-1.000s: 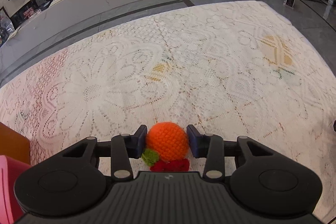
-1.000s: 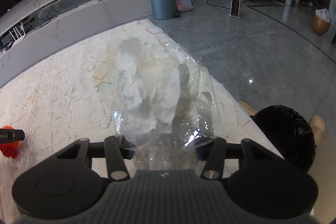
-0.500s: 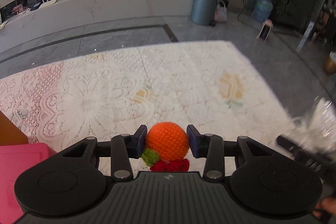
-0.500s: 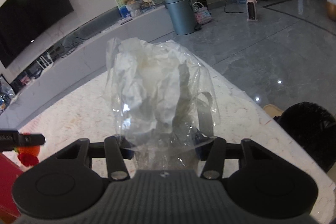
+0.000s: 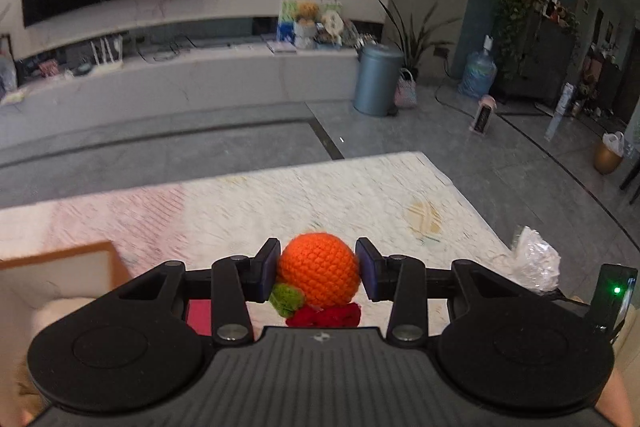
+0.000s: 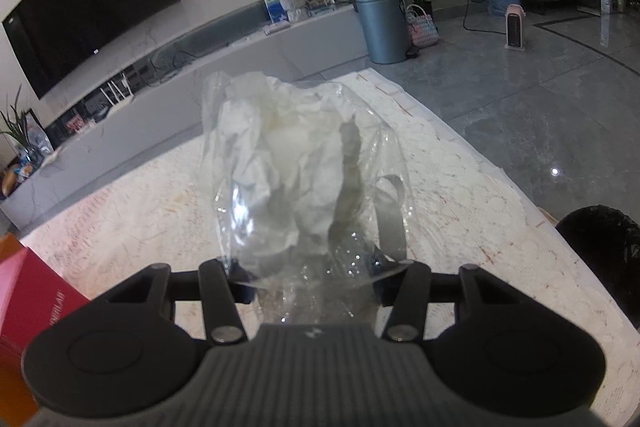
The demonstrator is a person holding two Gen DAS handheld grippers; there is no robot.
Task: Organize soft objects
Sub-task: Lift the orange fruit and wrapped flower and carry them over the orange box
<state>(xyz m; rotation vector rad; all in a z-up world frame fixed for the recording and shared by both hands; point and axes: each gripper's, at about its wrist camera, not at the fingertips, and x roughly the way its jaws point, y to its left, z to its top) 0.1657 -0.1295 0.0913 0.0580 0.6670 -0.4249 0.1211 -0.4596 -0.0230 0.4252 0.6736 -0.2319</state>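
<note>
While both loads ride off lace-covered table (image 5: 360,187), left gripper (image 5: 318,273), now lifted clear, pinches crocheted orange (image 5: 318,269) at lower centre; right gripper (image 6: 310,273) clamps clear bag (image 6: 296,163) mid-frame. Box (image 5: 60,267) newly lower left: drop-off likely near.

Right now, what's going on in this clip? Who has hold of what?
A person is sorting soft items with a handheld gripper in each hand. The left gripper is shut on a crocheted orange toy, held above the lace-covered table. The right gripper is shut on a clear plastic bag stuffed with crumpled white paper, also held up off the table. A pink box sits at the left edge. Neither item has been set down yet.
</note>
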